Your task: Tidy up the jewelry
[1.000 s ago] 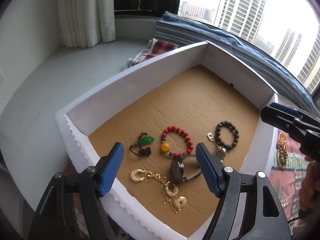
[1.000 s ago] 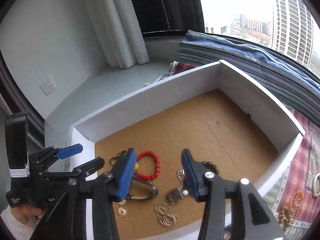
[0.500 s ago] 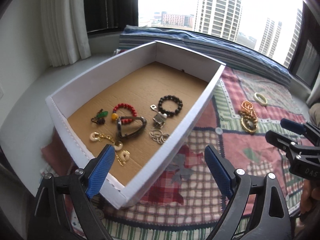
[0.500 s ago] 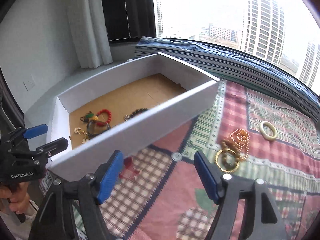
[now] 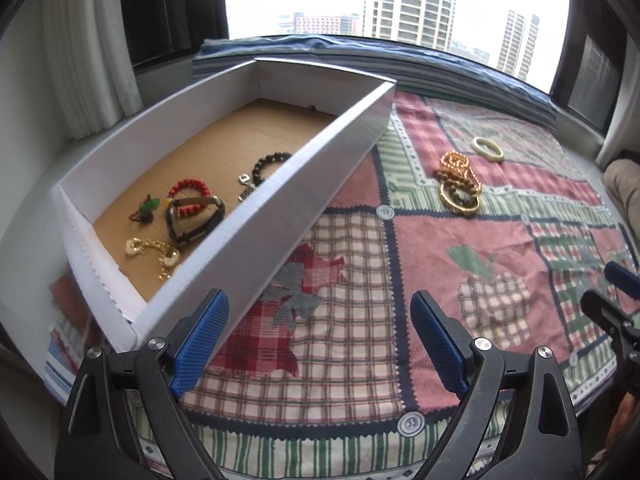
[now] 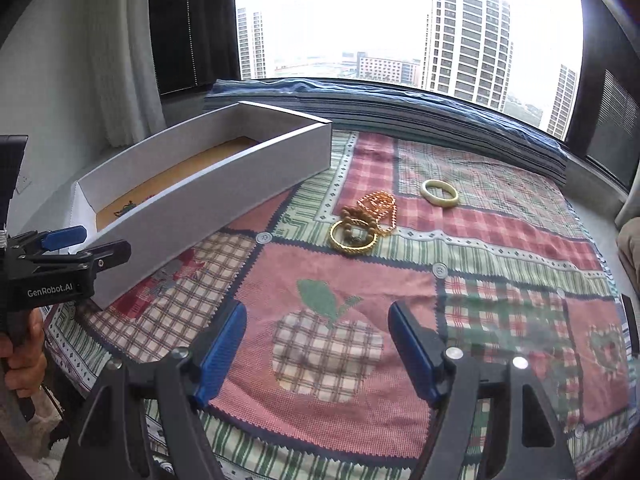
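Both grippers now pulled back from the white box (image 5: 280, 208), jaws spread, empty.
Facing loose pieces on the quilt (image 6: 520, 240) instead: gold bangle (image 6: 353, 237), bead strands (image 6: 378, 206), pale bangle (image 6: 439, 193); earlier hovering over boxed jewelry.

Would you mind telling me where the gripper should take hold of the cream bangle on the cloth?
The cream bangle lies flat and alone, apart from the gold pile. Come from above, probably with the right gripper, one finger inside the ring, one outside, pinching its near rim.
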Motion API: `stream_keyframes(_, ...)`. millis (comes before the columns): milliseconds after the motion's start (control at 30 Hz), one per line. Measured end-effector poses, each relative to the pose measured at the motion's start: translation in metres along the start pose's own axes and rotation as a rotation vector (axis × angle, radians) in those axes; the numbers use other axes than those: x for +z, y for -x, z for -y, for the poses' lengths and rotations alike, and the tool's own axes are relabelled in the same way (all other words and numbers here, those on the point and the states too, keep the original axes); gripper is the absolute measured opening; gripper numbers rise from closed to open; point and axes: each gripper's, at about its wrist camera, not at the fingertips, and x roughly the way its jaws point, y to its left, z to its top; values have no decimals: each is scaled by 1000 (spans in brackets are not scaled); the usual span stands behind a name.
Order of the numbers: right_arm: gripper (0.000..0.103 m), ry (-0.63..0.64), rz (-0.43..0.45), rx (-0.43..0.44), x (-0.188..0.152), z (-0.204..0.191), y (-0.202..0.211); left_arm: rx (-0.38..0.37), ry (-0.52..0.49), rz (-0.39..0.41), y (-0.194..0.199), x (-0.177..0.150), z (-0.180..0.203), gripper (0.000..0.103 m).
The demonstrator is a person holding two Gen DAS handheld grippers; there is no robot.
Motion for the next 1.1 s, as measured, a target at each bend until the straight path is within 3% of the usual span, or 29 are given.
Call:
stream_keyframes(300, 75, -118, -47, -143, -49, 59, -5, -47, -51, -62, -40, -22, 37, 93)
stream_keyframes(633, 75, -159, -80, -97, -65, 62, -18, -78, -94, -57, -64, -25, 62, 93)
stream_keyframes(1100, 75, -176, -113, -76, -75, 66, -24, -43, -85, -86, -91, -30, 61, 93)
